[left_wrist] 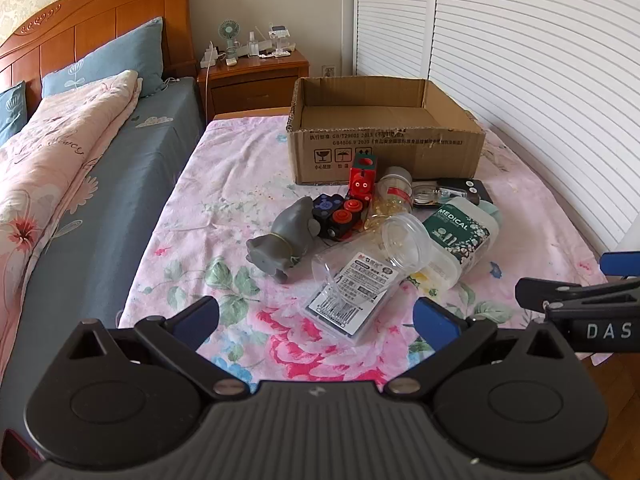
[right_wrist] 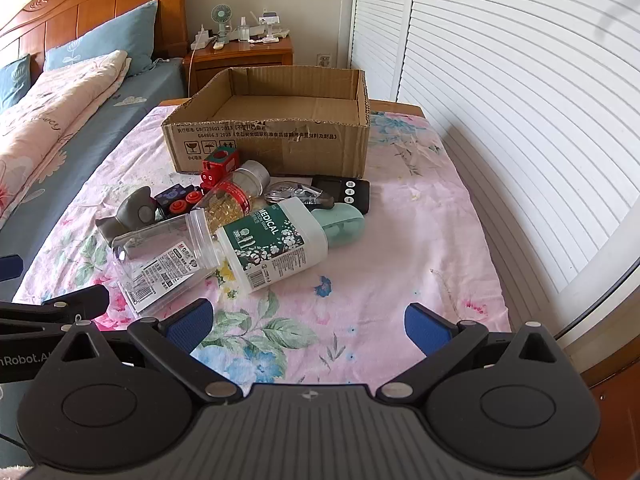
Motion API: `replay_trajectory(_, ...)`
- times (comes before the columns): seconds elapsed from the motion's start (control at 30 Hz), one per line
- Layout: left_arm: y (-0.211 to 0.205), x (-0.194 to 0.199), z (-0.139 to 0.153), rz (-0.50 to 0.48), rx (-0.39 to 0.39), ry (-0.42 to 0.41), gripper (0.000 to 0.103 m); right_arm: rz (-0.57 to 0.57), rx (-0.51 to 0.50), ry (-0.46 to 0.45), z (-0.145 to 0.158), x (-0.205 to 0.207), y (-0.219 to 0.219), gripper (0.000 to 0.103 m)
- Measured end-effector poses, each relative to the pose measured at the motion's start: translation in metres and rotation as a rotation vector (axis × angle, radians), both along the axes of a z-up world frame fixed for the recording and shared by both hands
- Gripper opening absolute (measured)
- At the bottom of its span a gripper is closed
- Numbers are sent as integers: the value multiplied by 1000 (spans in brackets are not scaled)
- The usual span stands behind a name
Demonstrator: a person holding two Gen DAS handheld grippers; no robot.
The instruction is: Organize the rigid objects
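Observation:
An open cardboard box (left_wrist: 384, 156) (right_wrist: 272, 148) stands empty at the far end of a floral cloth. In front of it lies a heap: a grey toy animal (left_wrist: 284, 240) (right_wrist: 132, 216), a red toy train (left_wrist: 362, 180) (right_wrist: 218, 166), a pill bottle (left_wrist: 392, 196) (right_wrist: 236, 196), a clear plastic jar (left_wrist: 360, 276) (right_wrist: 168, 256), a green-labelled MEDICAL tub (left_wrist: 460, 236) (right_wrist: 272, 244), a mint case (right_wrist: 344, 226) and a black device (left_wrist: 460, 190) (right_wrist: 344, 192). My left gripper (left_wrist: 316, 320) is open, empty, short of the jar. My right gripper (right_wrist: 306, 320) is open, empty, right of the heap.
A bed with a blue sheet and pink quilt (left_wrist: 60, 152) runs along the left. A wooden nightstand (left_wrist: 256, 76) with a small fan and clutter stands behind. White louvred doors (left_wrist: 520, 80) line the right side. The cloth's front edge is near both grippers.

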State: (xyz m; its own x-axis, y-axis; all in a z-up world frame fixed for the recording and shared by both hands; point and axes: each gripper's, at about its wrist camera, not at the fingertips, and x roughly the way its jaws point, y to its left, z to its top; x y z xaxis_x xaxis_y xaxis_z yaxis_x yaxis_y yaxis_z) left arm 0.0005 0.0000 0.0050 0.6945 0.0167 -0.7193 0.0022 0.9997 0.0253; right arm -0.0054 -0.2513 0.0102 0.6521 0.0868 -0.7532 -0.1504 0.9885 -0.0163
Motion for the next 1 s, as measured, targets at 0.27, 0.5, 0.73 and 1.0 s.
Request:
replay_trajectory(0.27, 0, -2, 1, 0, 6, -7, 102, 2, 2, -1, 0, 0, 0, 103)
replay_trajectory(0.5, -1, -2, 2, -4, 6, -7, 102, 3, 4, -4, 1, 1, -2, 103)
replay_trajectory(0.73, -2, 0, 3, -10, -4, 1, 102, 3, 1, -6, 3, 1, -3, 103)
replay_trajectory(1.0, -2, 0, 2, -10, -1, 1, 102, 6, -3, -8, 3, 1, -4, 103)
